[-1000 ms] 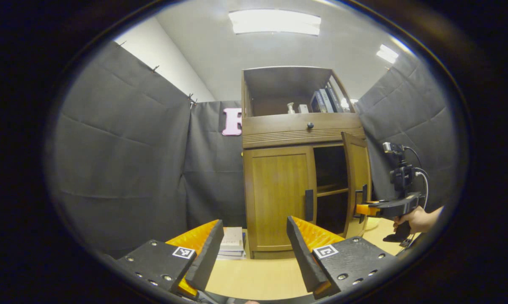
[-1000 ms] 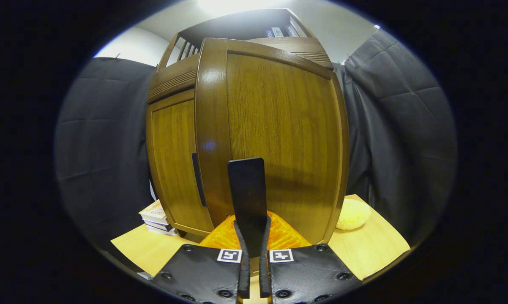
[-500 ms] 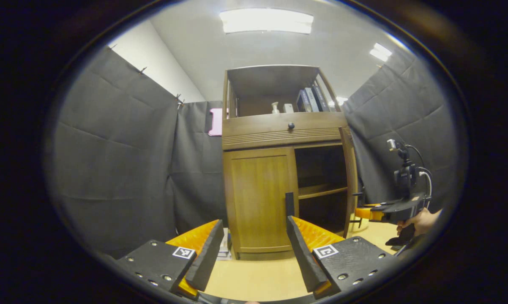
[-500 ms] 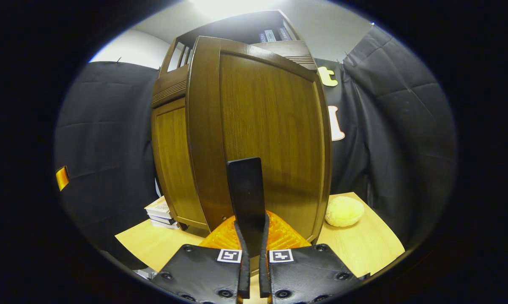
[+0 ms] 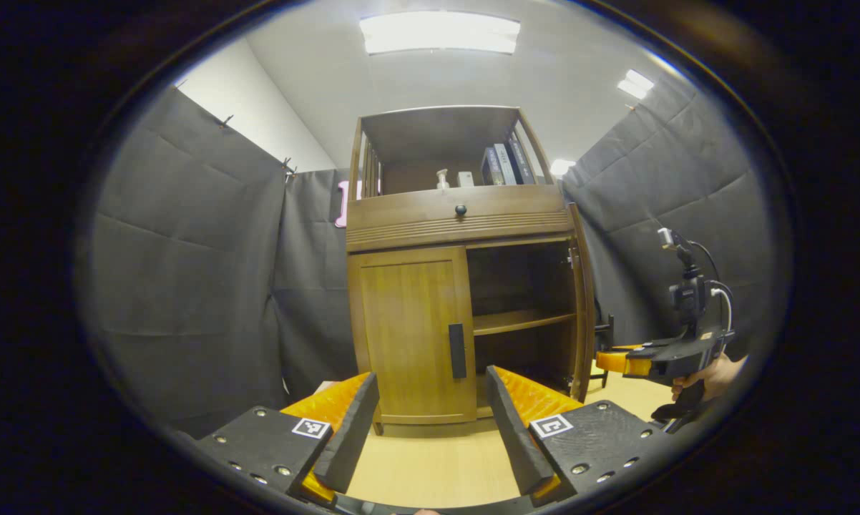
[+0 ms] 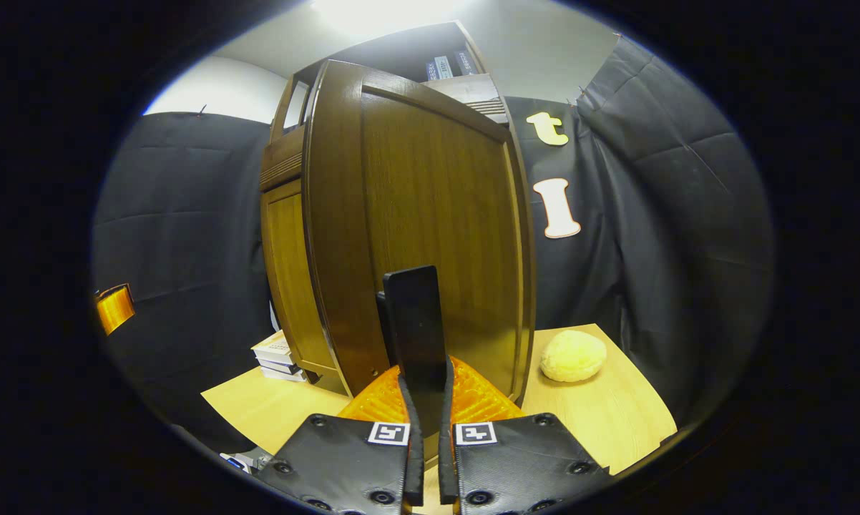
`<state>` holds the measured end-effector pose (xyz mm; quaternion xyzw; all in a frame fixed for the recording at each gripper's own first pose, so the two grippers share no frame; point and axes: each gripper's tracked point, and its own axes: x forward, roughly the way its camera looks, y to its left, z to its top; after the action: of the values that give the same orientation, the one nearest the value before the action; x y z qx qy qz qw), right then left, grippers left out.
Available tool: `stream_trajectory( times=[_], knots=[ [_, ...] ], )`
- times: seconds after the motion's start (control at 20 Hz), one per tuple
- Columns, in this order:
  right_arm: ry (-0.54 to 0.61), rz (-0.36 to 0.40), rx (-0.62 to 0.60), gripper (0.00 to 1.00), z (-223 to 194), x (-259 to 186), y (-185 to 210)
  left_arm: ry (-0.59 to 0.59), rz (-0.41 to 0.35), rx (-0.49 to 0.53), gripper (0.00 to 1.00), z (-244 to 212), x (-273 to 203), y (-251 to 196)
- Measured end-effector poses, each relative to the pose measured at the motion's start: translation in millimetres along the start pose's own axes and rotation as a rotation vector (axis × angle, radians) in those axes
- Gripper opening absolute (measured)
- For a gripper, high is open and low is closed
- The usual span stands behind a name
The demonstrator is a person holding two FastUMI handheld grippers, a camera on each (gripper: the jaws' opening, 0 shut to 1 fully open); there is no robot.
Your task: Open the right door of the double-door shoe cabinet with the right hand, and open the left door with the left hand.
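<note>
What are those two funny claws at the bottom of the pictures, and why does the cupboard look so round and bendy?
A person holds a grabbing tool in each hand, and each tool carries a wide-eyed camera that bends straight lines. One picture looks along the left gripper, whose two fingers stand open with nothing between them. It faces the shoe cabinet: the left door is closed, and the right door is swung open, showing a shelf inside. At the right edge you see the person's hand holding the other tool. The other picture looks along the right gripper, closed on the dark handle of the right door. On the table lie a yellow sponge and some books.
</note>
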<state>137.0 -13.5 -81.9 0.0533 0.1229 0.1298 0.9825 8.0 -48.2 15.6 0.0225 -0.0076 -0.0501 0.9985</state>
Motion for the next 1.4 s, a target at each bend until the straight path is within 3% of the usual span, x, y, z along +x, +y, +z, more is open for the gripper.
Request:
stream_trajectory(
  times=[0.25,0.3,0.65,0.75,0.8,0.9,1.05,1.35,1.4],
  knots=[
    [-0.002,-0.025,-0.003,0.12,-0.5,-18.2,-28.6,-0.004,-0.018,-0.001,0.87,1.6,1.7,-7.4],
    [-0.004,-0.036,-0.006,0.07,-0.3,-22.6,-35.7,-0.005,-0.022,-0.001,0.87,1.4,1.4,-10.1],
    [-0.016,-0.103,-0.022,0.09,3.1,-40.5,-91.3,-0.001,-0.029,0.010,0.87,1.6,3.2,-20.6],
    [-0.017,-0.119,-0.027,0.05,5.2,-44.3,-106.1,0.001,-0.018,0.009,0.87,1.4,3.6,-20.6],
    [-0.021,-0.120,-0.019,0.08,7.5,-46.3,-111.1,0.000,-0.011,0.012,0.87,2.2,4.3,-20.4],
    [-0.022,-0.122,0.001,0.04,9.5,-50.3,-123.4,0.001,0.006,0.016,0.86,0.6,6.1,-18.6],
    [-0.032,-0.051,0.033,0.06,14.6,-57.4,-123.4,0.005,0.041,0.009,0.86,1.2,9.9,-15.7],
    [-0.083,-0.026,-0.041,0.07,25.3,-97.7,-122.2,-0.016,0.071,0.030,0.86,6.1,28.1,-11.1],
    [-0.085,-0.023,-0.050,0.28,24.8,-105.8,-121.8,-0.017,0.076,0.027,0.87,6.5,30.7,-10.7]
  ],
)
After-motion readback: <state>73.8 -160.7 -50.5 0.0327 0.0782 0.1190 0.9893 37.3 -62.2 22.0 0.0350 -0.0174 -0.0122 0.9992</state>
